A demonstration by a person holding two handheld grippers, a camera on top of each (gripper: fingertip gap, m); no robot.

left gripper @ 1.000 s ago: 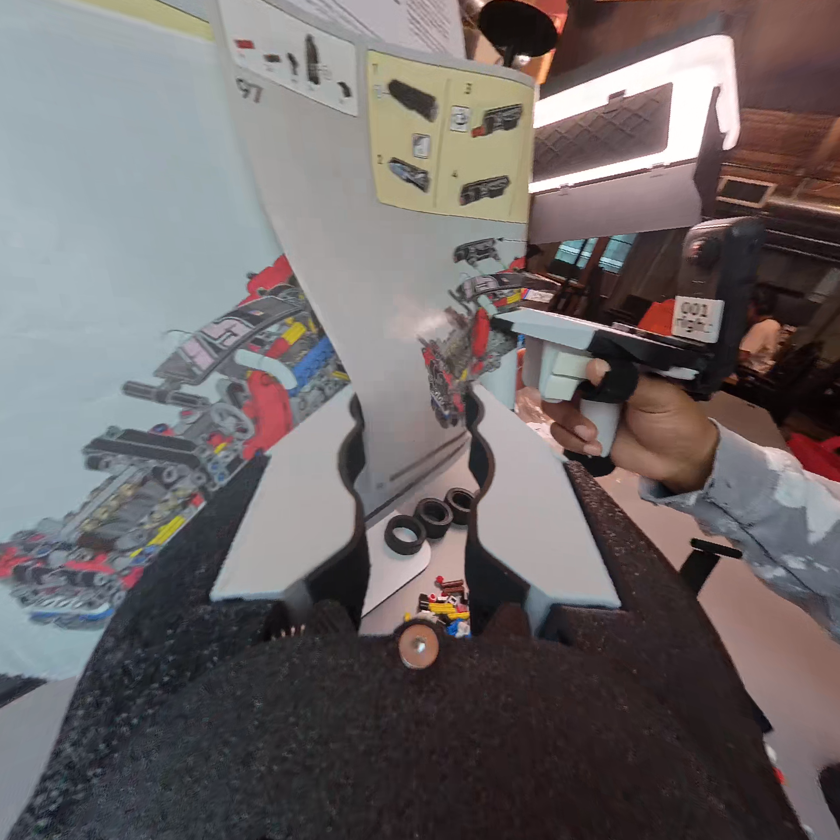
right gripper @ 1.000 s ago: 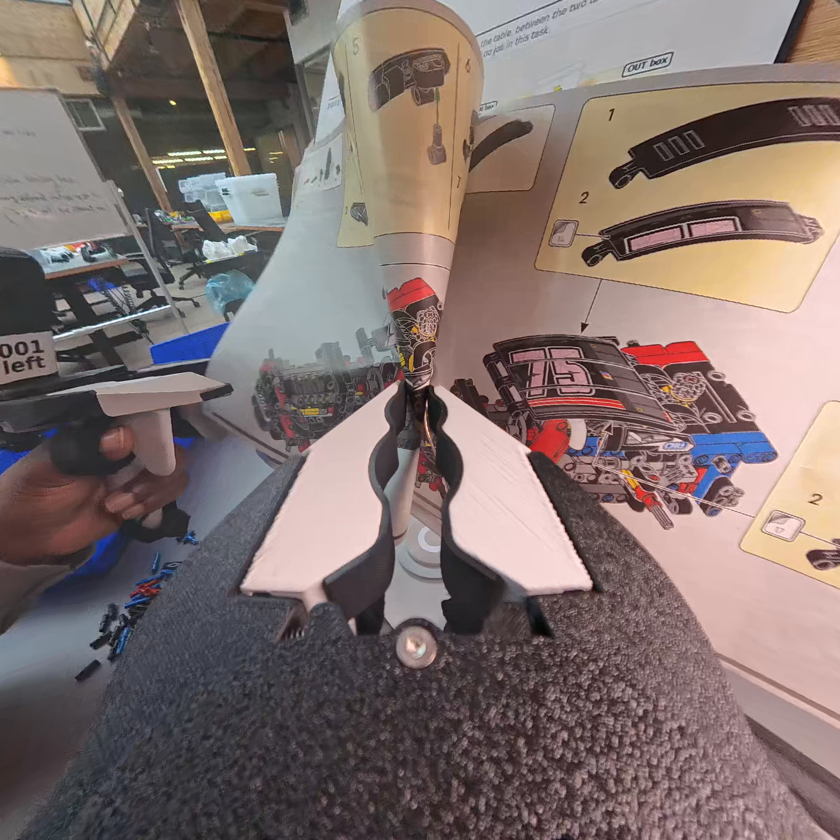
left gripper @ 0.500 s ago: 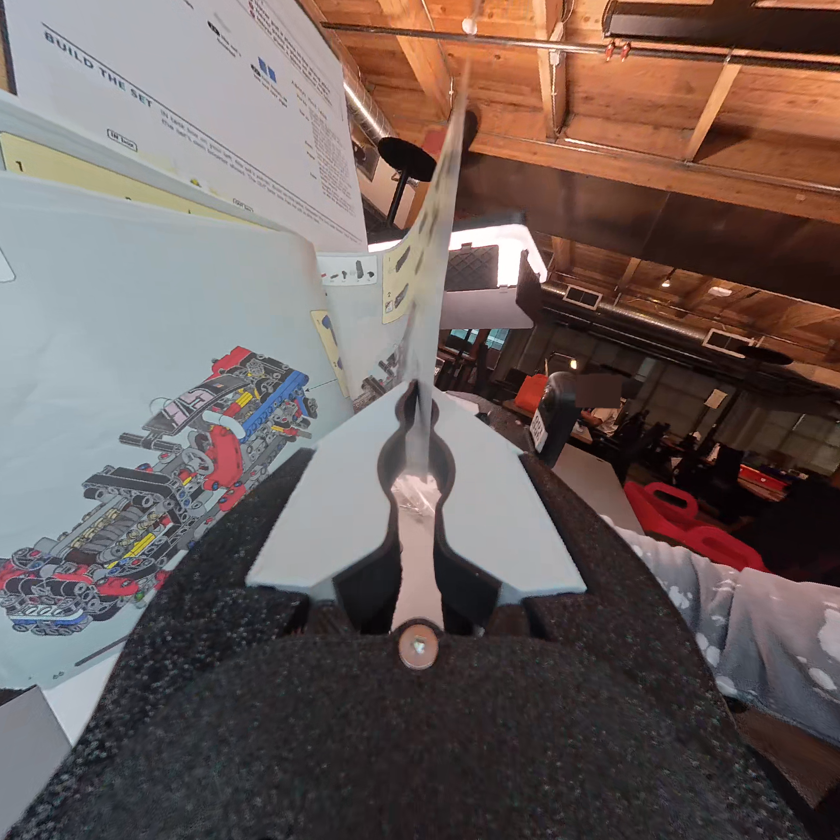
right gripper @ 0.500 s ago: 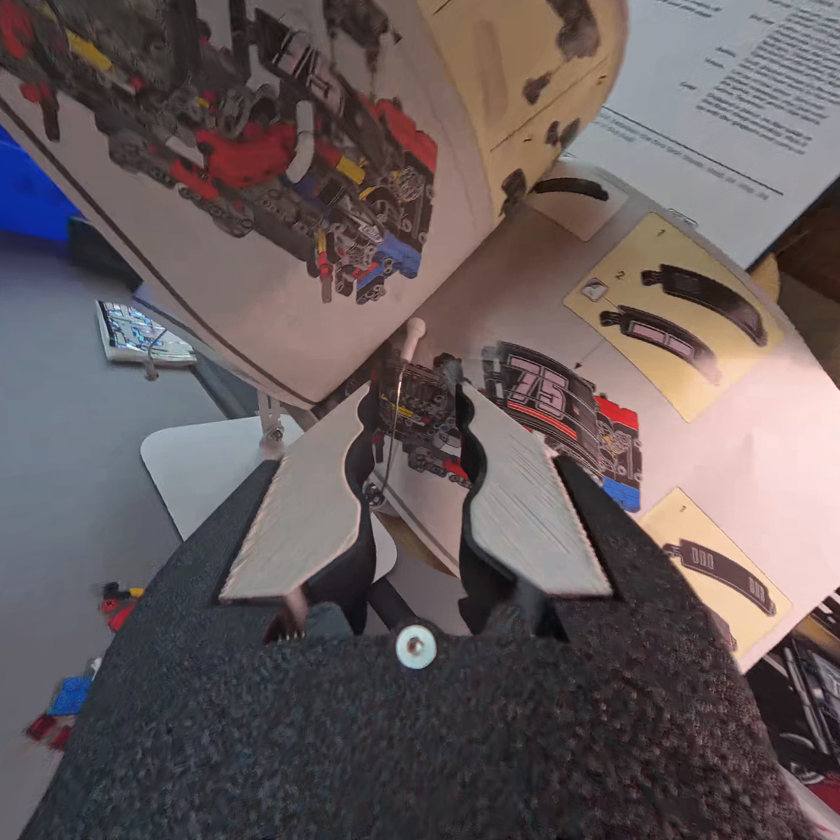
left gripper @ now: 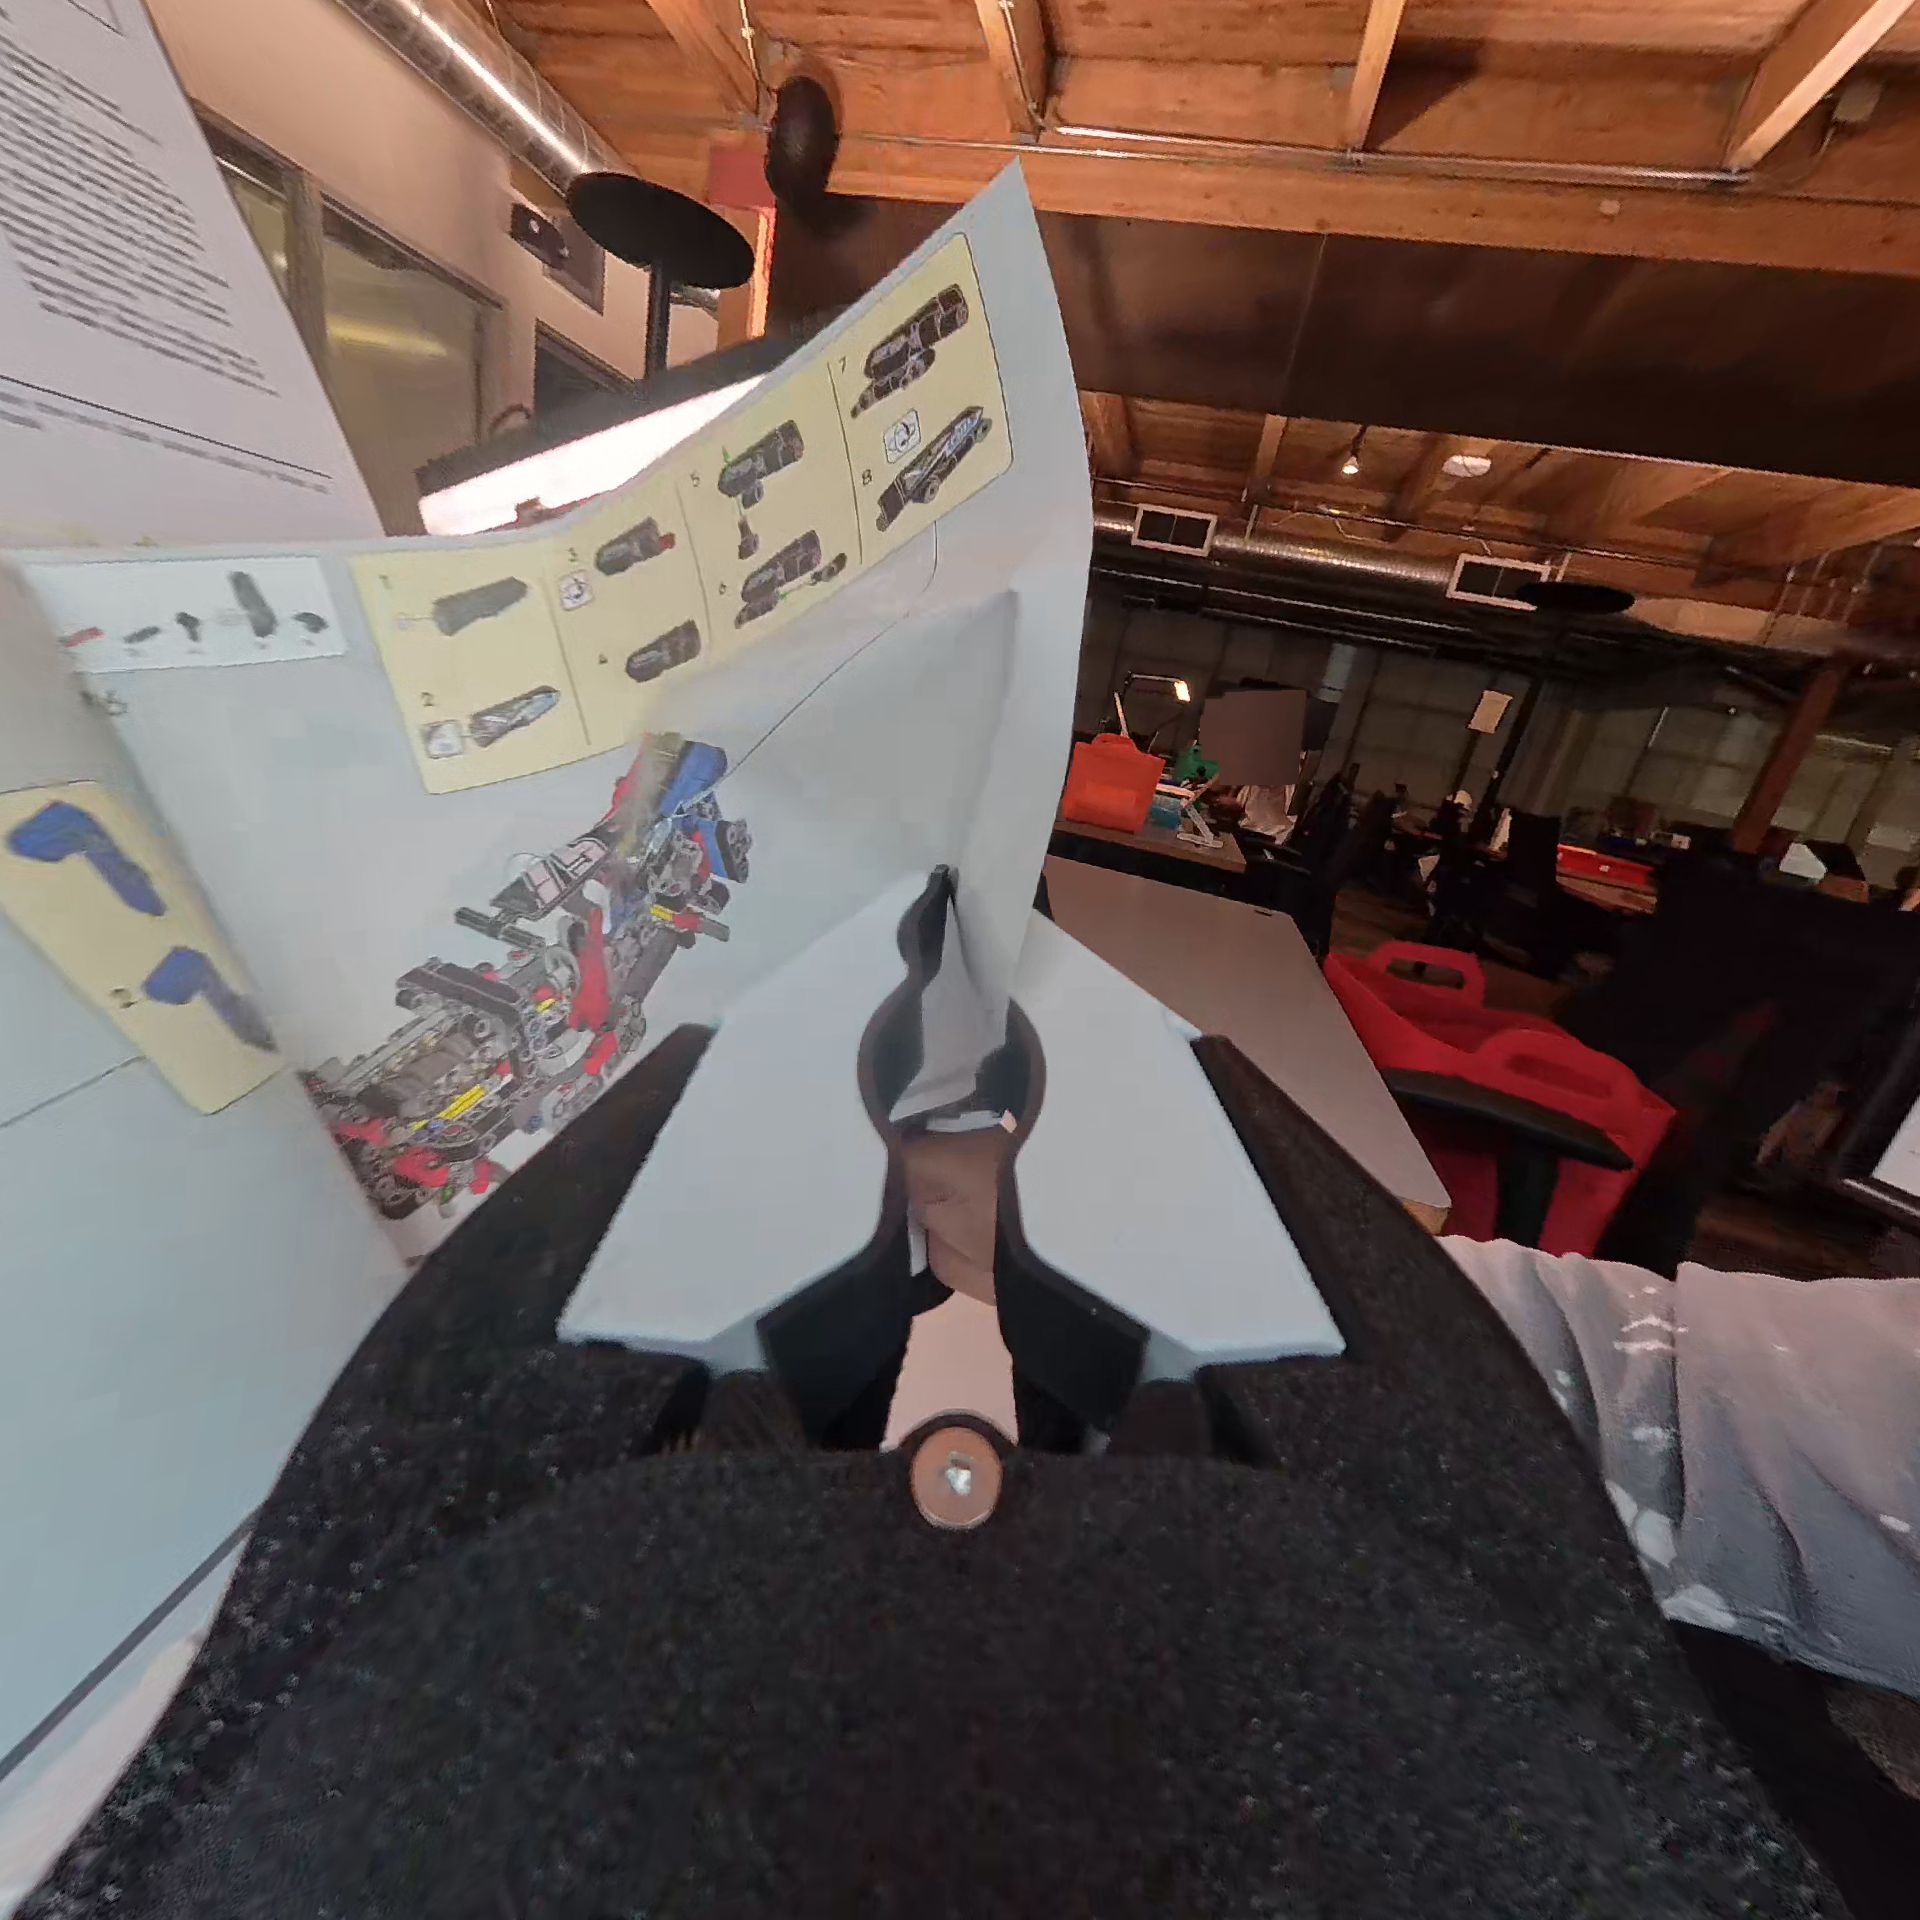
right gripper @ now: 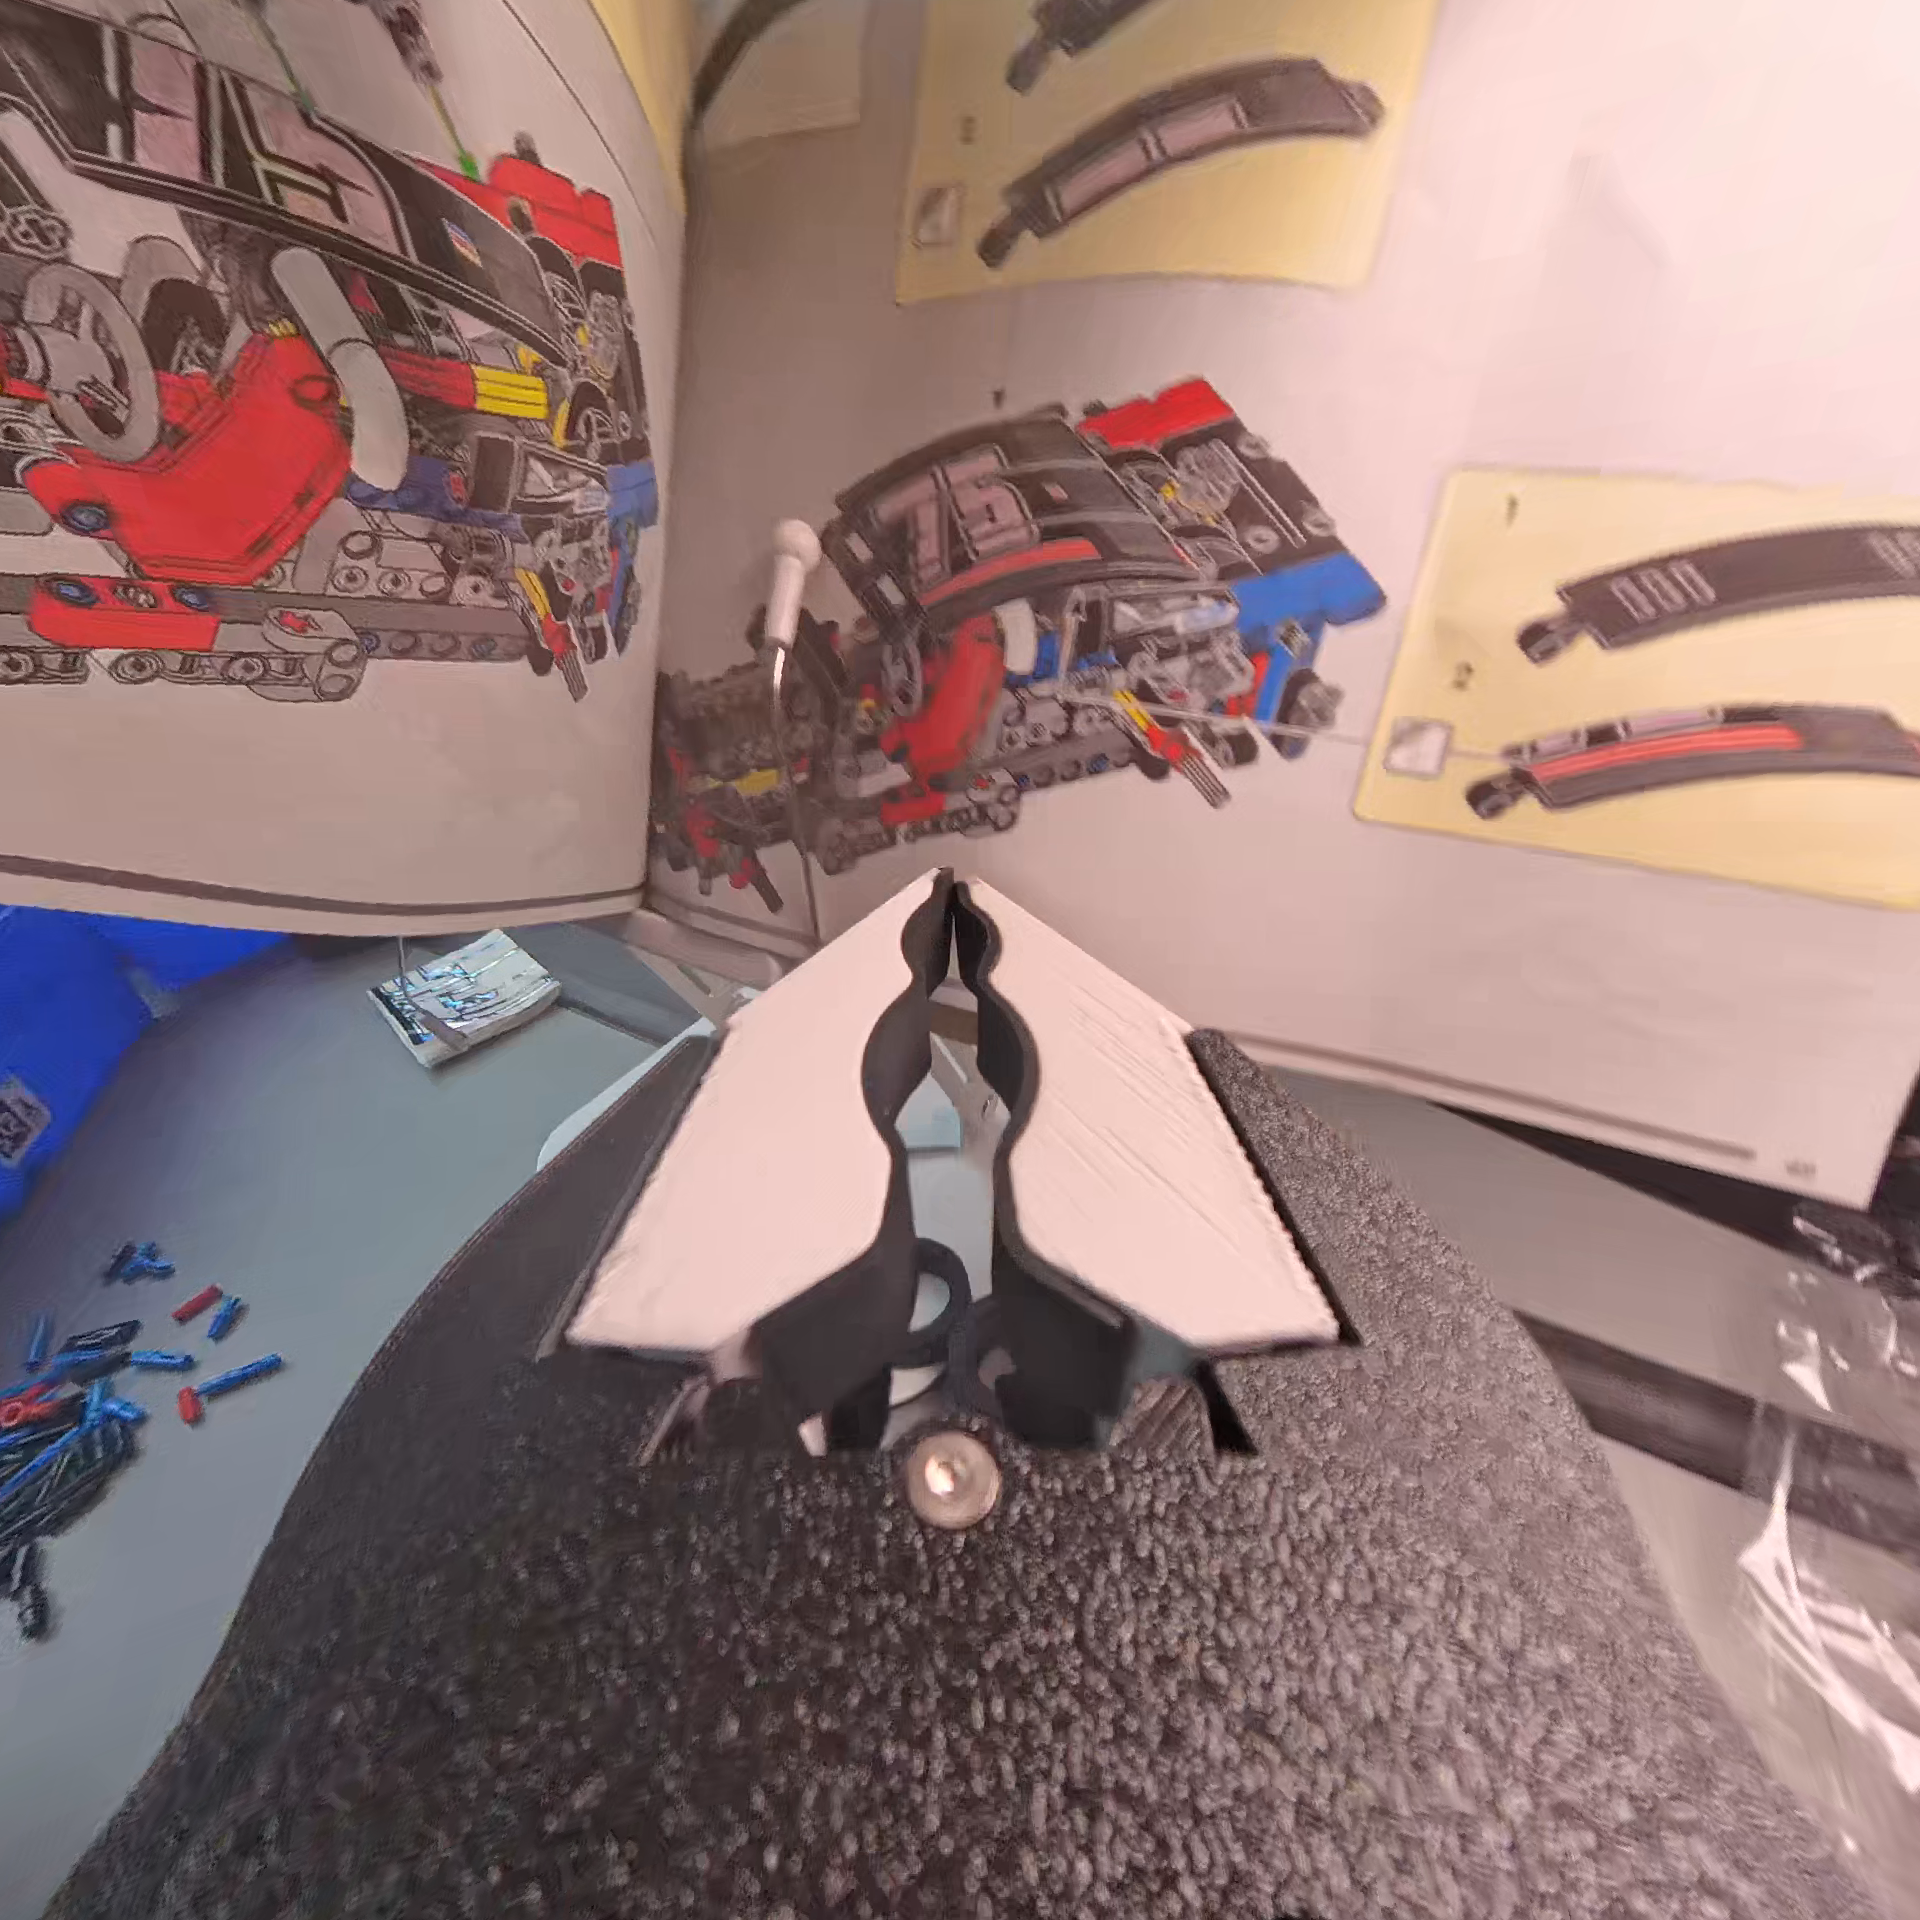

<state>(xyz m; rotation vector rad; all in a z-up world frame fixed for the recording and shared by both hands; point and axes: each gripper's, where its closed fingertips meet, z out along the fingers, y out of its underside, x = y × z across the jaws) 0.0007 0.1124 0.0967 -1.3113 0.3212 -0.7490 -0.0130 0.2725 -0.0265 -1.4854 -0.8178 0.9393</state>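
Left gripper (left gripper: 951, 894): we see it clenched on a booklet page (left gripper: 966, 727); right gripper (right gripper: 948, 883) clenched empty near the booklet (right gripper: 1143, 935).

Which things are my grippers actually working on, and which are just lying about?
In hand: left gripper, shut on a booklet page; right gripper, shut and empty, near the open booklet.
Lying about: blue and red pegs; shiny packet; clear plastic bag; red bags.

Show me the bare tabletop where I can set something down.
Right wrist view: free grey tabletop between the small foil-like booklet and the loose blue and red pins. Crowded: the pin pile at left, clear plastic bag at right, open instruction book behind.
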